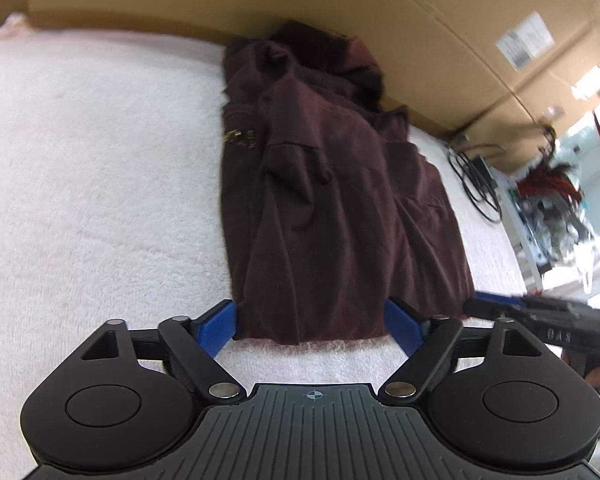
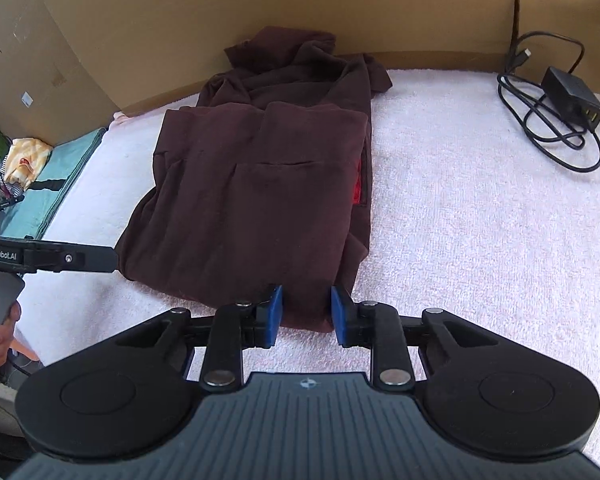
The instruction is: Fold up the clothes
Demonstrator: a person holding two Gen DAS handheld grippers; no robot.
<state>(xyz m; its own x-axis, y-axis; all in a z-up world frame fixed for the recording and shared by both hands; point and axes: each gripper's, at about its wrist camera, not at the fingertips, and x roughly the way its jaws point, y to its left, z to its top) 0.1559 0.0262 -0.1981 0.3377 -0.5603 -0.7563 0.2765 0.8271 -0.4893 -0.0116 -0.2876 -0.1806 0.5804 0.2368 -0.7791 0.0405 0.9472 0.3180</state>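
Observation:
A dark maroon garment point(image 1: 332, 208) lies folded lengthwise on a pale pink towel point(image 1: 100, 160), its bunched hood end against the far cardboard wall. My left gripper point(image 1: 312, 316) stands wide open at the near hem, one blue finger at the hem's left corner and the other over the fabric further right. In the right wrist view the same garment point(image 2: 252, 184) has its near right corner filling the narrow gap of my right gripper point(image 2: 307, 312), whose blue pads press on the fabric. The left gripper point(image 2: 114, 259) shows side-on at the garment's near left edge.
Cardboard walls point(image 2: 260, 0) close off the back of the towel point(image 2: 480, 220). A black charger with a coiled cable point(image 2: 572, 96) lies at the far right. A teal cloth point(image 2: 52, 184) and small clutter sit off the left edge. A person's hand point(image 2: 0, 344) shows low left.

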